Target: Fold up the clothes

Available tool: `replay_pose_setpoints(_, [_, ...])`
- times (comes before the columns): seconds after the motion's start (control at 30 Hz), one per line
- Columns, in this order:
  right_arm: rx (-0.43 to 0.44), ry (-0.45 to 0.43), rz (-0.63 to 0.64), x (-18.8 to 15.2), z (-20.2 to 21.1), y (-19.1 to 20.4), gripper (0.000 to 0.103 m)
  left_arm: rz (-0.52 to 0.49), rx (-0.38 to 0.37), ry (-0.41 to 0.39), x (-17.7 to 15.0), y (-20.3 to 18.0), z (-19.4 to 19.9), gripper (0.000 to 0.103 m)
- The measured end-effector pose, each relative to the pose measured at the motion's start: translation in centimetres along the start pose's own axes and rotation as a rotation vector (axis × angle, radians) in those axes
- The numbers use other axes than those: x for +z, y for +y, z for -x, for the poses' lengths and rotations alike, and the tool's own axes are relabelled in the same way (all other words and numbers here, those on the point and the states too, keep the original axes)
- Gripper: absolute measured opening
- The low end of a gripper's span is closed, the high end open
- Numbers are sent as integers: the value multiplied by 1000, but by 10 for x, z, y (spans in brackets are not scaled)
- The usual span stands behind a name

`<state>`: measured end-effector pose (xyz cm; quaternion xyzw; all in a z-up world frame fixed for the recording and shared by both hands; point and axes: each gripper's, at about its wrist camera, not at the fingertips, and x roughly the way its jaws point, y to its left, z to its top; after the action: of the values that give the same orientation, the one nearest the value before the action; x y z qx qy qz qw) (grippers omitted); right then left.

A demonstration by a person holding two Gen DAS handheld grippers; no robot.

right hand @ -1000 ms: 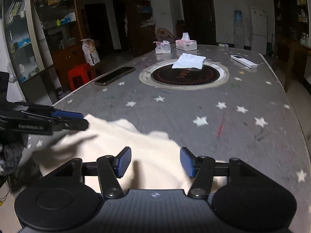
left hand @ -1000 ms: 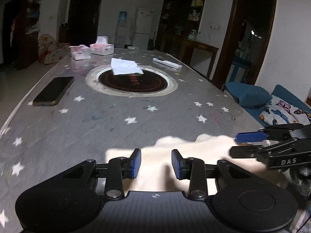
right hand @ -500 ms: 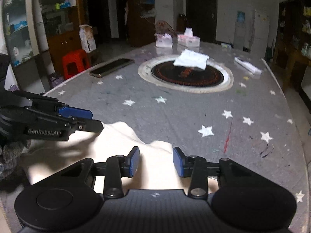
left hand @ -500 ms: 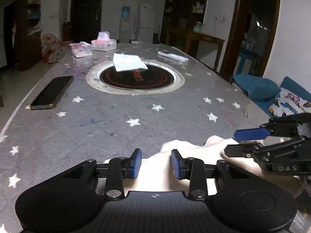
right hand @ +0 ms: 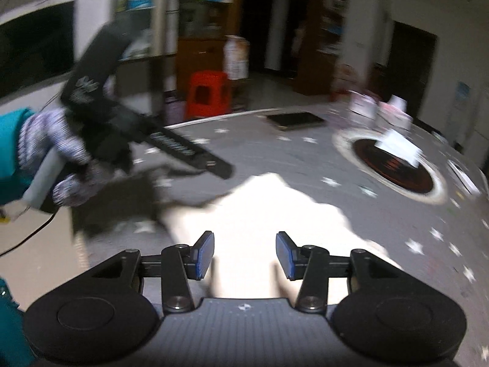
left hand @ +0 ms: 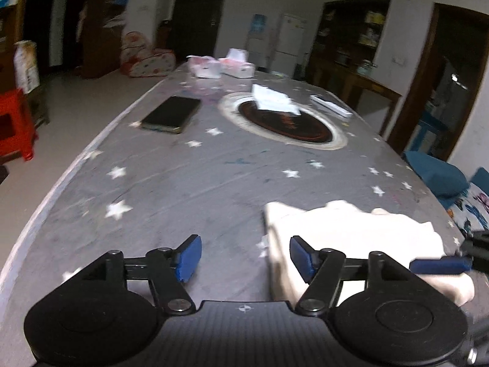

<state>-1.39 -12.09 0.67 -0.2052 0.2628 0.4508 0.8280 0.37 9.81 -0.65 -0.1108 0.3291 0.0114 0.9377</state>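
A cream folded garment (left hand: 351,238) lies on the grey star-patterned table (left hand: 195,189) near its front edge; it also shows in the right wrist view (right hand: 259,214). My left gripper (left hand: 243,257) is open and empty, lifted to the left of the cloth, its right finger over the cloth's left edge. My right gripper (right hand: 244,255) is open and empty, above the cloth. The right gripper's blue fingertip (left hand: 440,266) shows at the right of the left wrist view. The left gripper's body (right hand: 180,150) shows in the right wrist view, raised left of the cloth.
A dark phone (left hand: 171,114) lies at the table's left. A round hotplate (left hand: 284,122) with a white cloth (left hand: 273,99) on it sits in the middle. Tissue boxes (left hand: 220,65) and a remote (left hand: 331,107) lie farther back. A red stool (right hand: 207,93) stands beyond the table.
Both grippers have opened wider and let go of the cloth. The left gripper has swung away to the left and up. The cloth now lies more compactly folded.
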Motion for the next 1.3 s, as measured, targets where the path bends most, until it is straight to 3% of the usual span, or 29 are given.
replay_pose_setpoints(0.2, [48, 21, 148, 6, -25, 41, 45, 75, -13, 8, -6, 16, 9, 71])
replay_pose_setpoints(0.43, [3, 50, 240, 6, -53, 62, 45, 178, -75, 45, -11, 22, 6, 72])
replay_pose_setpoints(0.47, [0, 52, 238, 5, -54, 62, 43, 186, -85, 50, -12, 22, 5, 73])
replay_pose_setpoints(0.5, [-5, 48, 231, 5, -55, 61, 33, 196, -94, 54, -12, 21, 4, 74])
replay_pose_setpoints(0.6, [5, 29, 160, 9, -51, 49, 18, 245, -119, 71, -12, 21, 0, 77])
replay_pose_setpoints(0.8, [33, -31, 30, 17, -29, 24, 14, 394, -191, 123, -8, 22, -13, 82])
replay_pose_setpoints(1.1, [58, -107, -66, 23, 1, 3, 13, 581, -284, 183, -5, 21, -32, 82])
replay_pose_setpoints(1.2, [77, -113, -73, 20, 3, 5, 12, 629, -326, 201, -6, 20, -39, 78])
replay_pose_setpoints(1.3, [96, -108, -76, 16, 2, 9, 13, 662, -363, 227, -11, 18, -47, 56])
